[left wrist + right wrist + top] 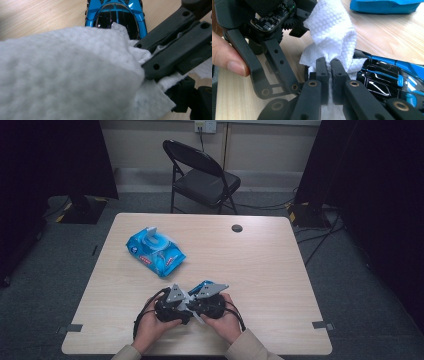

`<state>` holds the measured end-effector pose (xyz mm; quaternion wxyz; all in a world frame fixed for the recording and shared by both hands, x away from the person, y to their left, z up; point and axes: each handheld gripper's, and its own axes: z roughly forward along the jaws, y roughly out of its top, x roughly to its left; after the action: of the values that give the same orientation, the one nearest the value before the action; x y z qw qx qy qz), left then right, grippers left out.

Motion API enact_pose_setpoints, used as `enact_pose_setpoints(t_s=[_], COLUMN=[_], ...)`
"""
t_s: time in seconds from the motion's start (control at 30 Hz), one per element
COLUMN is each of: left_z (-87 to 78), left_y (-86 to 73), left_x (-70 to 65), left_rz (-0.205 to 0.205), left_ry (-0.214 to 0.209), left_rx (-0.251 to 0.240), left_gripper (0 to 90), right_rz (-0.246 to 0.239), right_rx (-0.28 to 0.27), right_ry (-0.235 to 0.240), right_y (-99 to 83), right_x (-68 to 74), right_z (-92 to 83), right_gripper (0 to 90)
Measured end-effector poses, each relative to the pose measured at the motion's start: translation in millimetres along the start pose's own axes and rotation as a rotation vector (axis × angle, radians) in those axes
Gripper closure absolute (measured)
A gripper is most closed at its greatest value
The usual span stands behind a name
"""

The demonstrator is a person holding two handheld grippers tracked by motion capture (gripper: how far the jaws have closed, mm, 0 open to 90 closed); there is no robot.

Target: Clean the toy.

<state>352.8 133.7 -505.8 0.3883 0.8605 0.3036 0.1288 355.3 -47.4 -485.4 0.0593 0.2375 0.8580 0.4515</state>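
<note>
A glossy blue toy car with dark windows [387, 80] lay on the pale wooden table [260, 260] near its front edge, its long axis running away from the left gripper [170, 306], which held it in wide-set jaws. A white dimpled wipe [334, 37], crumpled and soft, draped over the car's near end. The right gripper [329, 65] had its jaws clamped together on the wipe, a fold rising between the pads just beside the car's roof. Well behind lay a blue wipes pack with a white lid [155, 251].
</note>
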Motion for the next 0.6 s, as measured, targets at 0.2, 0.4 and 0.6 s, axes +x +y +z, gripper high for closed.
enact_pose_setpoints(t_s=[0.2, 0.4, 0.6], left_z=[0.0, 0.0, 0.0], left_y=[0.1, 0.1, 0.1], left_x=[-0.2, -0.2, -0.2], left_rz=[-0.001, 0.000, 0.000], left_ry=[0.003, 0.003, 0.003], left_rx=[0.000, 0.001, 0.001], left_gripper=[24.5, 24.6, 24.6], right_rz=[0.011, 0.034, 0.043], right_rx=[0.005, 0.001, 0.002], right_ry=[-0.020, -0.033, -0.056], right_y=[-0.2, -2.1, -6.2], right_x=[-4.0, -10.8, -18.0], right_z=[-3.3, -8.3, -15.5], right_gripper=[87.4, 87.6, 87.7])
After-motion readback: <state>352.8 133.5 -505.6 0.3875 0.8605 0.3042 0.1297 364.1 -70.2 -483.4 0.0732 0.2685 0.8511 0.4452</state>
